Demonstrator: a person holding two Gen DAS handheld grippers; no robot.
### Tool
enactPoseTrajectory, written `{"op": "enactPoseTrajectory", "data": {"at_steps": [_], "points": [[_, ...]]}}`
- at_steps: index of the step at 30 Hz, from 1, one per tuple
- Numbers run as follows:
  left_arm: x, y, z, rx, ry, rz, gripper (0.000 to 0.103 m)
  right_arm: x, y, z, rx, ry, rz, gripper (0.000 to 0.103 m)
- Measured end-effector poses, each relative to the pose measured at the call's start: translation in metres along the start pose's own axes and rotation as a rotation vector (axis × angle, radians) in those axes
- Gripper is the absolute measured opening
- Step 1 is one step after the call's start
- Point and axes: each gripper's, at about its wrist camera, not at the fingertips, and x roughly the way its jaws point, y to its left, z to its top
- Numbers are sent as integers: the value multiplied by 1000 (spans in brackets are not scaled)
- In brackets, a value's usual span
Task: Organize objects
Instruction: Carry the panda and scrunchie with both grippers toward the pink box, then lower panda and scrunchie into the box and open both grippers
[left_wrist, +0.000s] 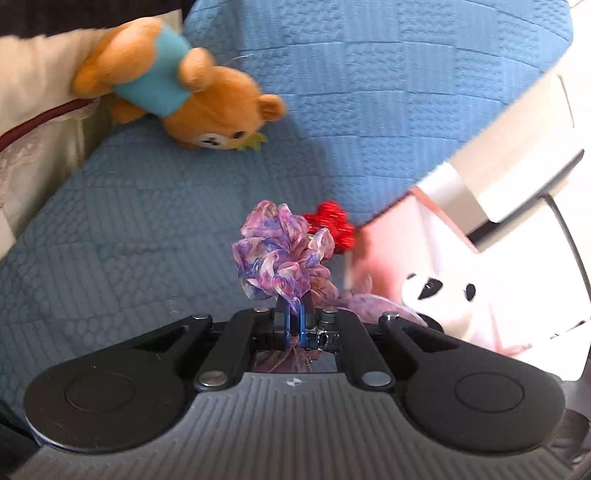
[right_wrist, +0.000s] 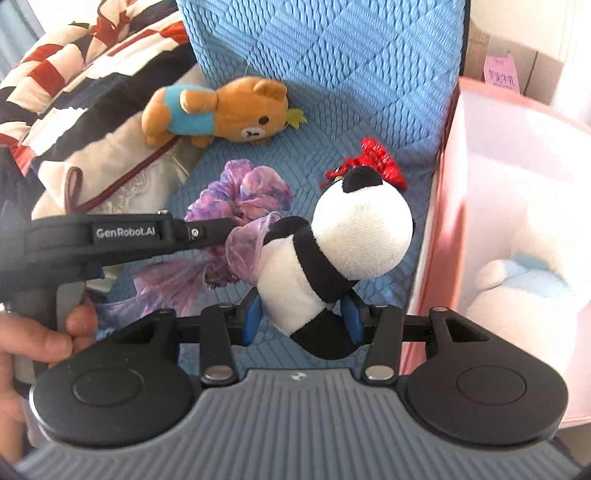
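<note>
Left wrist view first: my left gripper (left_wrist: 294, 320) is clamped tight on a purple scrunchie (left_wrist: 280, 254), the ruffled fabric bunched above the blue pads and a tail of it trailing back between the jaws. Just beyond it a red scrunchie (left_wrist: 332, 225) lies on the blue quilted cushion (left_wrist: 147, 229), near the cushion's right edge where the pink box (left_wrist: 391, 236) stands. Near the cushion's far left edge a brown teddy bear (left_wrist: 192, 96) in a blue shirt lies on its side, its back end against the pale cloth piled there.

From the right wrist camera, my right gripper (right_wrist: 301, 314) grips a panda plush (right_wrist: 332, 254) — blue pads pressing its lower body from both sides, head pointing away from me, raised above the cushion (right_wrist: 332, 74). The box (right_wrist: 436, 229) is just beside it on the right, open-topped, with a white and pale-blue plush (right_wrist: 517, 295) inside. A hand (right_wrist: 33, 339) at the left edge holds the left gripper's handle, and a striped blanket (right_wrist: 74, 74) is heaped off the cushion's far left corner.
</note>
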Motion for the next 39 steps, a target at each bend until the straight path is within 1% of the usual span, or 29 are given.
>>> {"op": "enactPoseTrajectory", "data": {"at_steps": [7,12,19,22,31,39], "points": [[-16,-32,3,21,8,-58,6,-34,-8,5,-40,-26,0,49],[-26,-63,14,75,-6,-70,6,-59,-21,12,-33,-51,10,49],[-31,-107,33,134,-1,-100,6,-93,-44,20,-21,-94,-1,49],[-33,-123,35,154,2,-111,6,-106,-54,22,-15,-107,-6,49],[-29,-166,40,202,18,-150,6,-136,-84,22,-6,-150,-25,49],[-9,-203,31,250,48,-164,6,-148,-116,7,31,-170,-52,49]]}}
